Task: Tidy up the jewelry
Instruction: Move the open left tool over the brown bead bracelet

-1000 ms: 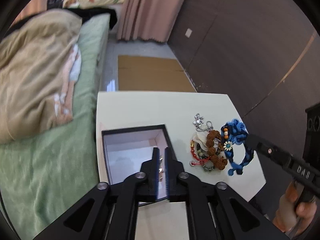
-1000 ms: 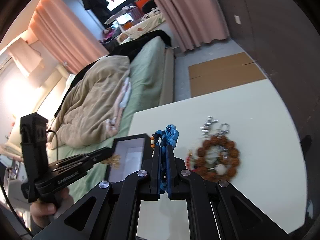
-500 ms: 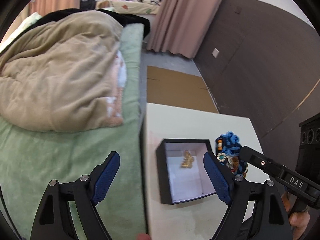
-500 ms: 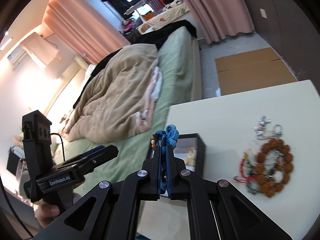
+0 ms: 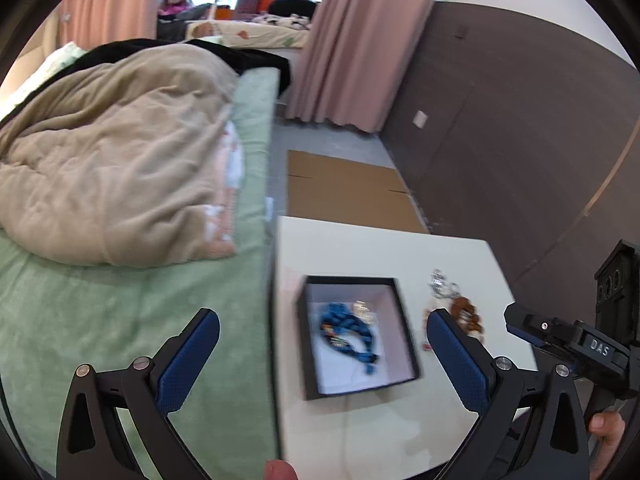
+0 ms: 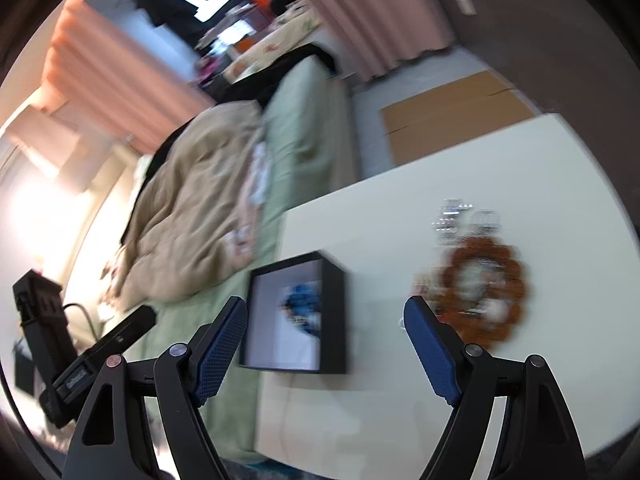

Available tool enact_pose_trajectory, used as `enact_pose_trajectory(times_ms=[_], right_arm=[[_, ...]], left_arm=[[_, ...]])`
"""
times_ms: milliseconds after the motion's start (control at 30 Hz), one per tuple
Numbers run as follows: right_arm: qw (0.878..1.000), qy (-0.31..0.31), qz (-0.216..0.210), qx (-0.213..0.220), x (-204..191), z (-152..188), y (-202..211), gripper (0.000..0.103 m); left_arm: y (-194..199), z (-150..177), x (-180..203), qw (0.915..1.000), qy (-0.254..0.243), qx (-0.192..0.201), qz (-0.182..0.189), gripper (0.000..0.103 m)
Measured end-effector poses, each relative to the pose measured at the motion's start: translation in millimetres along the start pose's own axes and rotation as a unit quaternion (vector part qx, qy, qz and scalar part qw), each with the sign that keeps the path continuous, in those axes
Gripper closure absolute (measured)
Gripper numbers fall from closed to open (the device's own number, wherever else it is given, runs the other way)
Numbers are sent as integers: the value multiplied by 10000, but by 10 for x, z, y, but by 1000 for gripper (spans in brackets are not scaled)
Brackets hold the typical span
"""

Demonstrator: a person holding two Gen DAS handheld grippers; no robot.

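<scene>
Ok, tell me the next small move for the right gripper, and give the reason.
Probably swing the right gripper toward the brown bead bracelet and lower it there. Both it and the left gripper are open and hold nothing, the blue bracelet already lies in the black box, and the brown beads with the silver chain still sit on the white table on its side.

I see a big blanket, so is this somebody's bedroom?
Most likely a bedroom. A bed with a rumpled beige blanket stands beside the white table, pink curtains hang behind, and a black jewelry box sits on the table.
</scene>
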State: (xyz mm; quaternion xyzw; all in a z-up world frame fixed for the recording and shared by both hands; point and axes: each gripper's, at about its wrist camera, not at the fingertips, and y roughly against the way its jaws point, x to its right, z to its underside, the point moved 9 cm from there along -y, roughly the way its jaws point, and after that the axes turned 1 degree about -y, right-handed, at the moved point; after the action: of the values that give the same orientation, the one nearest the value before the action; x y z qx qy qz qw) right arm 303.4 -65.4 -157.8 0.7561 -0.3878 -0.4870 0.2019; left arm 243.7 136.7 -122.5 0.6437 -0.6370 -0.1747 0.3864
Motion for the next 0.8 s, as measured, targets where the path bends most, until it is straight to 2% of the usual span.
enact_pose_trajectory(times_ms=[167,300,400,567,800], right_arm=[[9979,-281,478,326,428,-27,377,22],[9946,-380,808,528,646,-25,605,22],[9940,-479,787,587,731,23,707,22],[9911,-763,777,760,906,102,851,22],[9872,-1111,793,824,1152,219,901,22]], left_arm=[[-58,62,361,9993,-157,-52,348,0],[-86,79,650,9980,-386,-82,489,0],[-129,95,838,9967,-499,-168,621,0],[-196,75,1087,9953,-827,-112,488,0],[-509,163,1444,9897,-1202,-541,567,0]])
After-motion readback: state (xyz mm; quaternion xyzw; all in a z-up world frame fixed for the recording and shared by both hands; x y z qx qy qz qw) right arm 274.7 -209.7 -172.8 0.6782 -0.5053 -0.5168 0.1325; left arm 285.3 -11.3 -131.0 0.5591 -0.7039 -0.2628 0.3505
